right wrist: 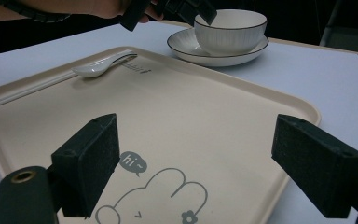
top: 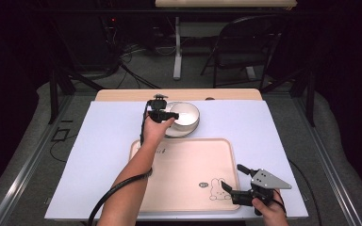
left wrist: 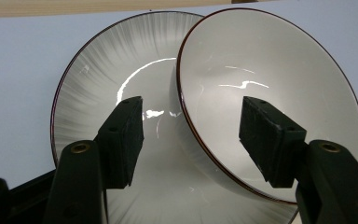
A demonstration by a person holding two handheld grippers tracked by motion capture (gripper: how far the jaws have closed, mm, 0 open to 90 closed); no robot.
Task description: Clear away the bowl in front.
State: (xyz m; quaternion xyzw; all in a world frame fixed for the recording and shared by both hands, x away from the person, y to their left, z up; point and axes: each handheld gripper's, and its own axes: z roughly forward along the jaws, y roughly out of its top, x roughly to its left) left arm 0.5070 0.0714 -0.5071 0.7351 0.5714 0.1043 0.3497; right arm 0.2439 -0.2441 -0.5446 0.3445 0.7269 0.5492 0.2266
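Note:
A white bowl [top: 185, 114] with a dark rim stands on a white plate [top: 188, 131] at the back of the table. My left gripper [top: 166, 114] is open and straddles the bowl's near-left rim. In the left gripper view one jaw hangs over the plate [left wrist: 102, 84] and the other inside the bowl [left wrist: 270, 79], neither pad pressing on the wall between them. My right gripper [top: 232, 178] is open over the beige tray [top: 188, 188], near its front right corner, with nothing between the jaws. A white spoon [right wrist: 100, 65] lies on the tray [right wrist: 191, 116] at its far left.
The tray carries a rabbit drawing [top: 215, 188] near my right gripper. A pale sheet [top: 108, 141] covers the table. A folding chair [top: 245, 42] and a table leg [top: 177, 47] stand beyond the far edge.

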